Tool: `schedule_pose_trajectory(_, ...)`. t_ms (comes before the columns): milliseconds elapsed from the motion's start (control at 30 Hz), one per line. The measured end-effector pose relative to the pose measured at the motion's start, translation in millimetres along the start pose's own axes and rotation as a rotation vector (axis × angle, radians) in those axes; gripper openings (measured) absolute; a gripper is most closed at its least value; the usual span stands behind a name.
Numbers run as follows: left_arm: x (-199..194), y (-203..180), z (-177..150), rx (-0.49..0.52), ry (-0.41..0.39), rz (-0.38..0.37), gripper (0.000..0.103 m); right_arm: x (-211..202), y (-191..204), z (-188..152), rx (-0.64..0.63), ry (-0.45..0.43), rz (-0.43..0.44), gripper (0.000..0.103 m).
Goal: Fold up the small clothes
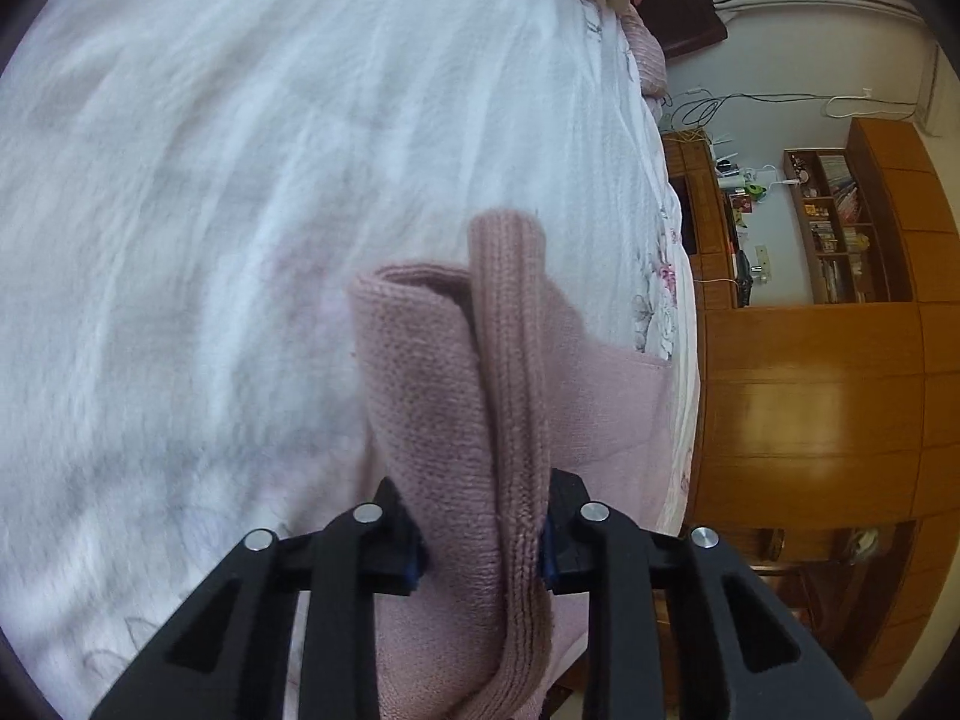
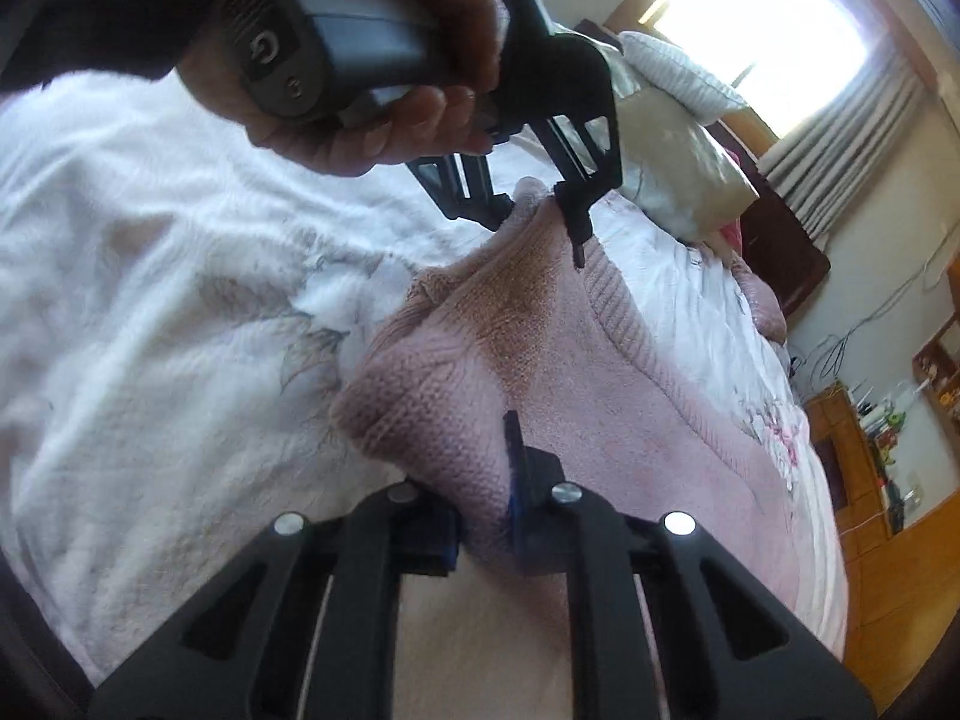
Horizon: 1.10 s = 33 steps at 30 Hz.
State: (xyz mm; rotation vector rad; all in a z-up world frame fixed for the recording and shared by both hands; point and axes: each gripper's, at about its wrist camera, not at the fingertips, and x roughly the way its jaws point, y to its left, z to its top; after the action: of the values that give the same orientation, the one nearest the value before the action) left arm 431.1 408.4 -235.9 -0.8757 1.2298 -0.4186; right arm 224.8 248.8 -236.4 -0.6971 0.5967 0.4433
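Nearest the left wrist camera: left gripper (image 1: 483, 546), black 2-finger tool with blue pads, is clamped on the pink knitted garment (image 1: 456, 396). The pinch takes in a ribbed band (image 1: 510, 360) (hem or cuff, cannot tell which) plus a fold of plainer knit beside it. Cloth bunches thickly between the jaws.

Right wrist view, nearest: right gripper (image 2: 486, 516) is likewise clenched on a rounded, doubled-over corner of the same garment. The 2 pinch points sit at opposite ends of 1 edge, which runs taut-ish between them.

Further out in the right view: the person's hand (image 2: 384, 78) wraps the grey handle of the left tool, whose fingers close on the far corner.

Garment location: its held edge is raised off the white fluffy bedspread (image 1: 240, 180), the remaining cloth draping down onto the bed near its edge. Beyond that: a cream pillow (image 2: 678, 144) at the head of the bed, then wooden cabinets and shelves (image 1: 840, 360) across the room.

Judgement: mid-fold, edge lifted for carrying over.

Risks:
- Thick knit in a narrow pinch could slip out if the 2 tools pull apart, dropping 1 corner and skewing the fold.
- The left pinch holds several layers; releasing may leave them bunched, not flat.
- Garment lies close to the bed edge; a careless lay-down could let it slide toward the floor.
- Fluffy bedspread may drag the trailing cloth and wrinkle it.
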Motion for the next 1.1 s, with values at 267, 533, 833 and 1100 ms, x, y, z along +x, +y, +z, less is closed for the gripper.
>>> schedule_pose_trajectory(267,-14,-113,-9,0.073,-0.049,0.047,0.027,-50,-106,-2,0.431,-0.088,0.113,0.011)
schedule_pose_trajectory(533,38,-220,-19,0.166,-0.024,0.151,0.027,-72,-178,-56,0.748,-0.118,0.203,0.011)
schedule_pose_trajectory(833,127,-268,-35,0.229,0.024,0.271,0.026,-61,-229,-121,0.936,-0.098,0.236,0.010)
schedule_pose_trajectory(1100,201,-278,-41,0.227,0.059,0.373,0.025,-40,-254,-171,1.024,-0.070,0.261,0.010)
